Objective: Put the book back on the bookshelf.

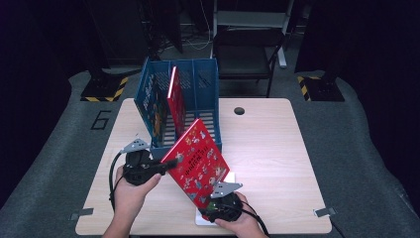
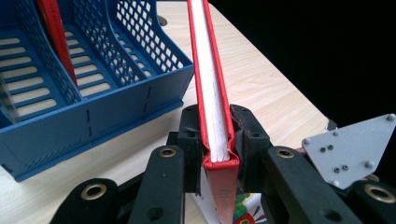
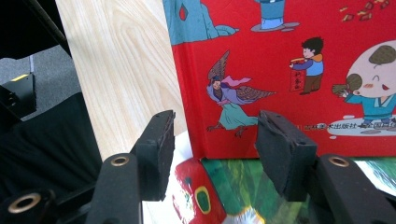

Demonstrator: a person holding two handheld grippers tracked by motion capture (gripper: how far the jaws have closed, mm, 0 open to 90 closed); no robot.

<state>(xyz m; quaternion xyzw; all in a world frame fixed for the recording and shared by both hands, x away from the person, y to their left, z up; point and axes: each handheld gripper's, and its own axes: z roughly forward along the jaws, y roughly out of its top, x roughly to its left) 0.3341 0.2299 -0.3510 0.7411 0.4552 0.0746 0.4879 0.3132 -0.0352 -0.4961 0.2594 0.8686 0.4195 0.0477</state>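
Working from the high view: light wood-grain table [image 1: 277,148] with rounded corners, a small round hole [image 1: 239,110] near its far edge and strips of tape [image 1: 322,212] at the near corners. Table stands on grey carpet [image 1: 59,148]; a painted number six [image 1: 100,119] shows on the floor to the left. Beyond, the room goes dark. I make out a black folding chair [image 1: 245,54], a pale desk frame [image 1: 252,19] behind it, and two black stand bases edged with yellow-and-black hazard tape [image 1: 105,89].

Blue slotted file rack [image 1: 193,94] sits at the far left of the table, dividers upright. One red book [image 1: 176,99] stands tilted in a middle compartment; another illustrated book [image 1: 156,106] leans in the left one.

Red picture book [image 1: 198,161] is held up off the table, tilted, just in front of the rack's near wall, between my two grippers.

Left gripper [image 2: 217,140]: jaws narrow, pads pressing both covers at the book's corner, white page block visible between them. In the high view it meets the book's upper left corner, hand beneath it.

Right gripper [image 3: 212,149]: jaws stand moderately apart in front of the book's lower cover edge, a winged figure printed between them. I can't tell from the frames whether the pads press anything. Under it lies a second book [image 3: 219,186] with a green and red cover, flat on the table at the near edge.

Grey three-cornered plate [image 2: 348,149] of the right gripper shows off to the side in the left gripper view.
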